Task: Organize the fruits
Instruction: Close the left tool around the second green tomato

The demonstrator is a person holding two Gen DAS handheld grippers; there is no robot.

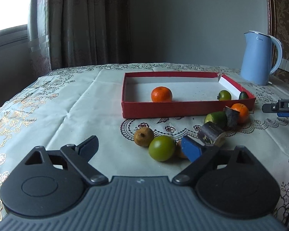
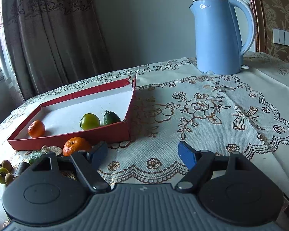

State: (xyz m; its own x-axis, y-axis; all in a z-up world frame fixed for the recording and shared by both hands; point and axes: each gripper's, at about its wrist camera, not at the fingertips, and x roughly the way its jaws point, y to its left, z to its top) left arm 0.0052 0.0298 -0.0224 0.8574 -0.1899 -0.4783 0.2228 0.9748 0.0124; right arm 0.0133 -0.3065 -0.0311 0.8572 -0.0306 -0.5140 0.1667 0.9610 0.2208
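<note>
Inside the red tray: an orange mandarin toward the left, a green tomato and a dark green fruit in the near right corner. Just outside the front wall, loose on the patterned tablecloth — a second mandarin, a cut cucumber piece, two dark sugarcane stubs, a brownish round fruit and a larger green tomato touching it. Behind, a pale blue kettle upright at the far right of the table, well apart from the tray; brown curtain beyond.

Left gripper tilted down over the cloth, short of the loose pile, jaws standing wide and holding nothing; right pad just in front of the green tomato, overlapping it in view, contact not clear. Right gripper likewise angled down, over bare cloth right of the tray's corner, jaws apart and empty, left finger near the outside mandarin — seen edge-on at the right margin of the left wrist view
</note>
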